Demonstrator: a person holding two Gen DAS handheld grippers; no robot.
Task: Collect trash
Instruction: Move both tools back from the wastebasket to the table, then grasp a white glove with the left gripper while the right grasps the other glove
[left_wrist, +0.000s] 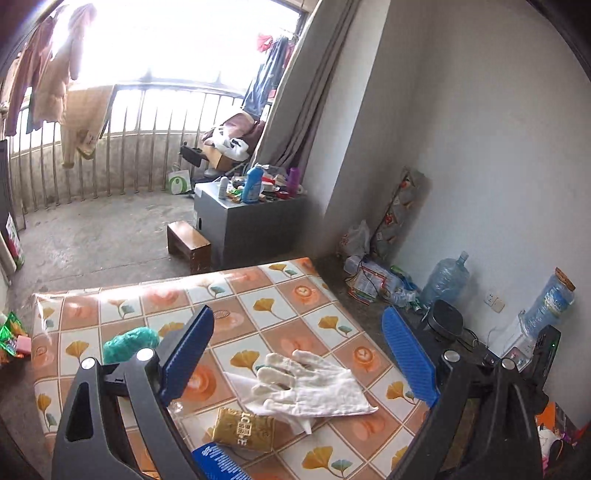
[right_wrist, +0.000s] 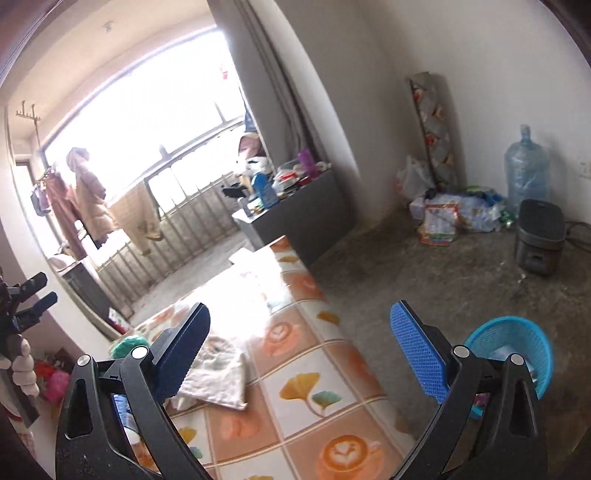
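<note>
Both tongs gape wide, empty; glove (left_wrist: 314, 384) and gold packet (left_wrist: 245, 430) remain on the desk (left_wrist: 280, 295), lower frame; bin (right_wrist: 511, 354) waits.

Desk (left_wrist: 280, 306): glossy plastic cover, tile print, glare. White gloves (left_wrist: 314, 384): matt knit cloth. Gold packet (left_wrist: 245, 428): shiny foil. Tongs' pads (left_wrist: 408, 354): ribbed blue rubber (black matt plastic frames). Basket (right_wrist: 517, 339): blue plastic mesh. Floor (right_wrist: 424, 266): rough bare concrete.
</note>
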